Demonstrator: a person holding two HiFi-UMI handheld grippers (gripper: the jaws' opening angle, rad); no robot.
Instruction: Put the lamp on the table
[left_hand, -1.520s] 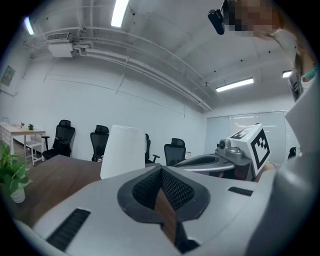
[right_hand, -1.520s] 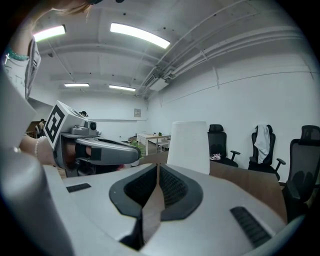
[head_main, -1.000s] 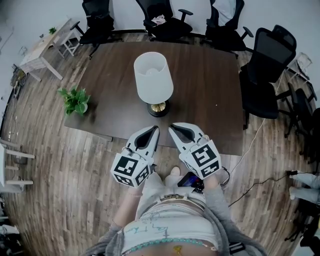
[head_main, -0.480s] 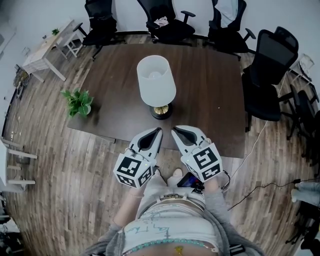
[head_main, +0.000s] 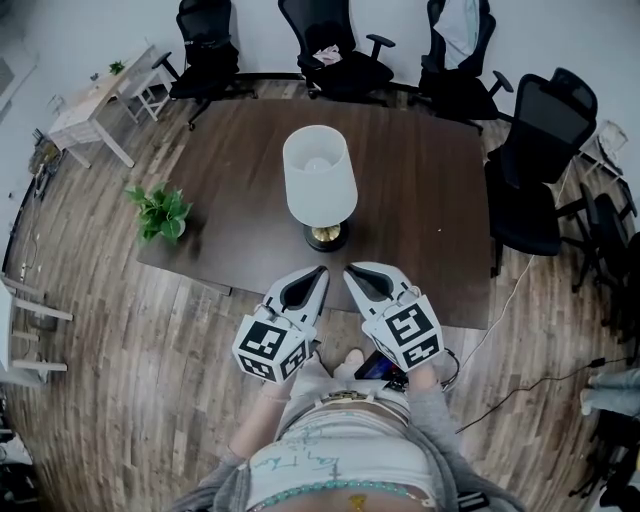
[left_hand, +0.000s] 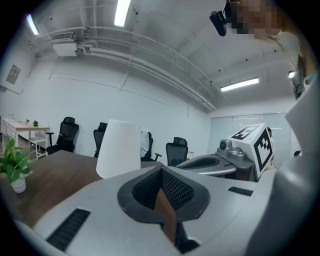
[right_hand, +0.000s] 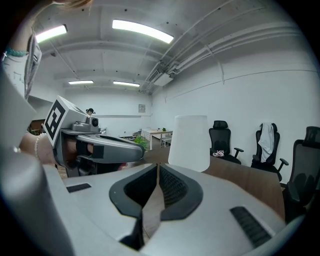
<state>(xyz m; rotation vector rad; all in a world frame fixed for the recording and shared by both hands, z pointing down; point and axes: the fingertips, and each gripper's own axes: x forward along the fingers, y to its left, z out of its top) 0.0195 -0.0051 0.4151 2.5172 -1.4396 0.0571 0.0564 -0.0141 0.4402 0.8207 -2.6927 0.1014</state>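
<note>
Centrally, lamp w/ white tapered shade, round base, dark wood-grain table.

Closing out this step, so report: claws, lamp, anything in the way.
Left claw shut, empty; right claw shut, empty. Lamp upright on table, clear of both claws. Nothing in the way; plant off at table's left edge.

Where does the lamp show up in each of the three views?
Head view: the lamp stands near the centre, slightly above the middle.
Left gripper view: the lamp is left of centre, at mid-height.
Right gripper view: the lamp is right of centre, at mid-height.
Shared landmark: the dark wooden table under it.
</note>
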